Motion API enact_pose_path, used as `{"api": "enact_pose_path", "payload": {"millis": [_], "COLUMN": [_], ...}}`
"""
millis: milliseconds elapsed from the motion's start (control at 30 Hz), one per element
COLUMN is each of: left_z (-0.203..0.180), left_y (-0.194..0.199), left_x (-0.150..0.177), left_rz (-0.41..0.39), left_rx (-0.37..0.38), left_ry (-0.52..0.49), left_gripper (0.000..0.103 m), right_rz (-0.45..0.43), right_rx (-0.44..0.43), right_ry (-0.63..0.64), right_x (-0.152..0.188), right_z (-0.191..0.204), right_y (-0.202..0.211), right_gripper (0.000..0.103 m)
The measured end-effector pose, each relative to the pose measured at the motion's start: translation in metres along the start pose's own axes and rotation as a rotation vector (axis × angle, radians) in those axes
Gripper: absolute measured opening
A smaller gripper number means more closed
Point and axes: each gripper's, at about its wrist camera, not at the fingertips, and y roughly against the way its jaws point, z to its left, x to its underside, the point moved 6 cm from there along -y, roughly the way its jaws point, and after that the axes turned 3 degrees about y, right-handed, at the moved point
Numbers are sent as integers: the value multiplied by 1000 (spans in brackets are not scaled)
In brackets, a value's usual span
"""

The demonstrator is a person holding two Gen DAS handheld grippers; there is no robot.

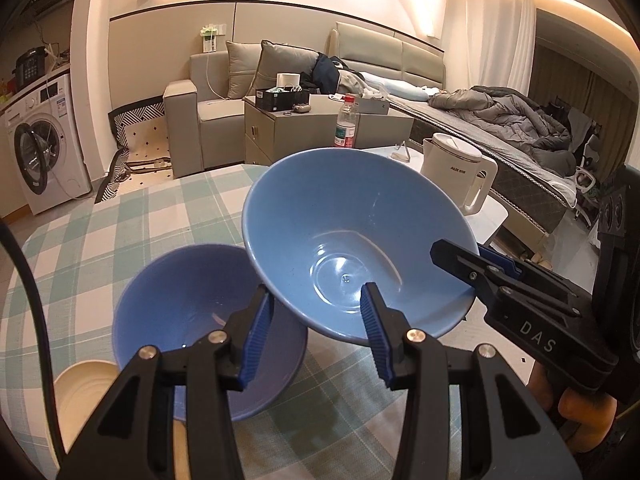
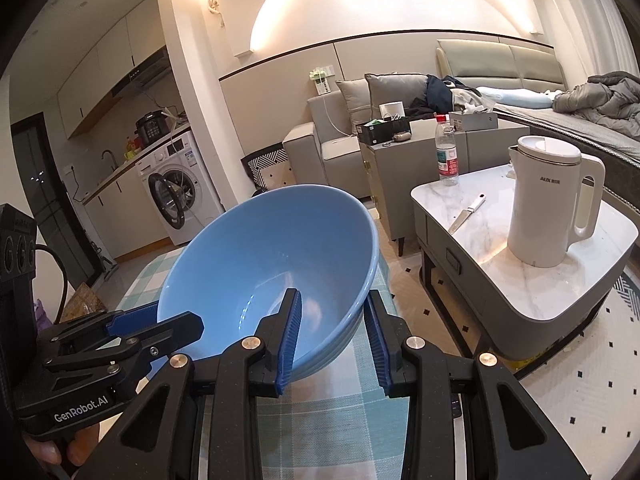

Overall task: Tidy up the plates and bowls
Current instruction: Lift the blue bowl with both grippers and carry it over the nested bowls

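Where bowl (image 1: 352,240) overlaps, second bowl (image 1: 188,312) half-hidden.

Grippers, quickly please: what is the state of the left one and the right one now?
Left gripper: closed on the rim of the light blue bowl.
Right gripper: closed on the opposite rim of the same bowl.

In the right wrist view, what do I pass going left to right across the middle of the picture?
Washing machine → light blue bowl held at its rim → water bottle → knife → white kettle.
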Motion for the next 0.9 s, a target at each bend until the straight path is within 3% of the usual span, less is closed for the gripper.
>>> {"api": "enact_pose_path", "payload": {"millis": [433, 900], "left_z": [10, 13], "left_y": [8, 33], "left_x": [0, -9], "left_rz": [4, -51], "left_rx": [20, 12], "left_ry": [22, 7], "left_gripper": [44, 44], "right_rz": [-24, -73], "right_rx": [-7, -22], "right_ry": [27, 43], "right_x": [-7, -16], "right_z": [17, 36], "right_y": [10, 32], "right_gripper": [33, 33]}}
